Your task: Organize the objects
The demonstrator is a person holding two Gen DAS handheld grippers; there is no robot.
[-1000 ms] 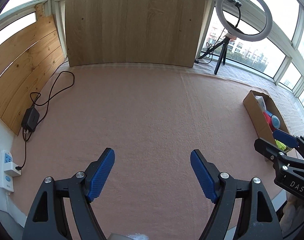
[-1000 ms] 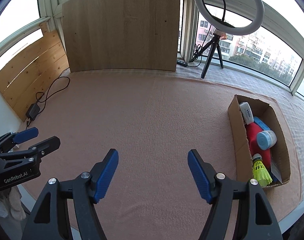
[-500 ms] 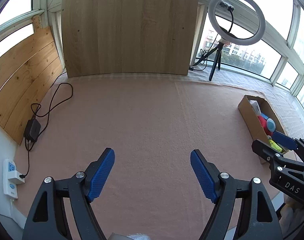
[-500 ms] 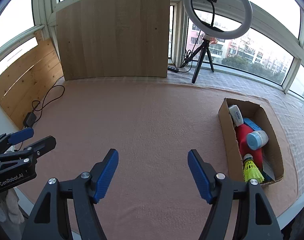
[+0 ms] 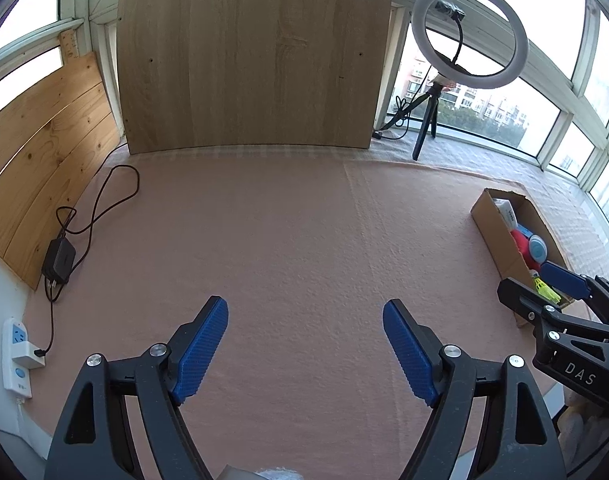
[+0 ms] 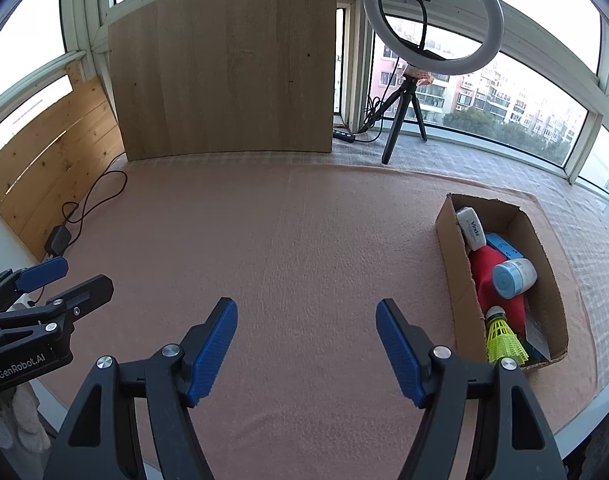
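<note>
Two hand-held grippers, left [image 5: 305,346] and right [image 6: 306,344], wide open, empty; cardboard box [image 6: 456,280] right.

"DAS" on right gripper [image 5: 560,292]; "GenRobot.AI" on left gripper [image 6: 48,280]; "Vinda" on white pack [image 6: 472,229] in box.

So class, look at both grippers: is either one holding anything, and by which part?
Nothing is held. The left gripper and the right gripper both stand open and empty above the pink cloth.
</note>
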